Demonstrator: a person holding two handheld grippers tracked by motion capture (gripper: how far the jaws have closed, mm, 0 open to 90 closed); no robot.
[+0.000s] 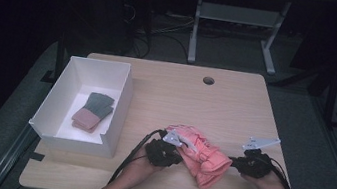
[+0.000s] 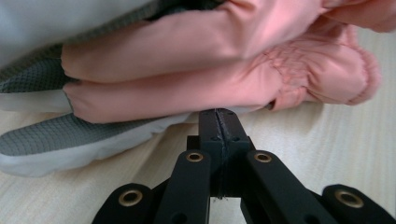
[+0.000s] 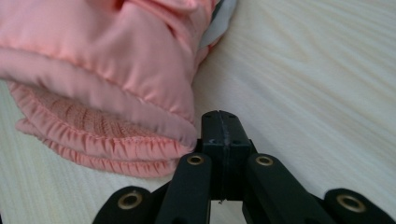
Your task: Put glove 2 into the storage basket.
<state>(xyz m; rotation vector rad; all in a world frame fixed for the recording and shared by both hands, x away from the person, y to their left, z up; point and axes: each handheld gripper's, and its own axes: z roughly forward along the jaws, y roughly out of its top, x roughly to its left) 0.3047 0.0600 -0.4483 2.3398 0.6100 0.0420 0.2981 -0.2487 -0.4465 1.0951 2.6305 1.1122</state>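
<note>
The black jaws of the left gripper (image 2: 218,122) rise from the bottom of the left gripper view, pressed together tip to tip; no fabric is visible between them. They stand at the lower edge of the pink gloves (image 2: 219,70), touching or just short of them. In the right gripper view, the right gripper (image 3: 219,122) is likewise clenched, its tips against the cuff end of the gloves (image 3: 102,93), with nothing seen pinched between the jaws.

Procedure, as judged from these positions: the pair appears due for transfer to the white box (image 1: 120,117) at the left of the table (image 1: 235,109).
1. Open each gripper before advancing; closed tips can only push the bundle.
2. Take a deep bite through both gloves at once, one gripper at each end, so the stack does not separate.
3. Lift both ends together and keep them level. The padded shell is slippery; a shallow pinch may slide off.
4. Clear the near wall of the box before lowering.

Description of the gloves (image 1: 198,154): two padded ski-type gloves, salmon pink, stacked on the table near its front edge, between the two grippers. The outer fabric is smooth with a slight sheen. The cuffs are gathered with elastic. Grey mesh-textured panels with pale edging show on the underside in the left gripper view. The box already holds a green-and-pink knitted pair (image 1: 93,112).
</note>
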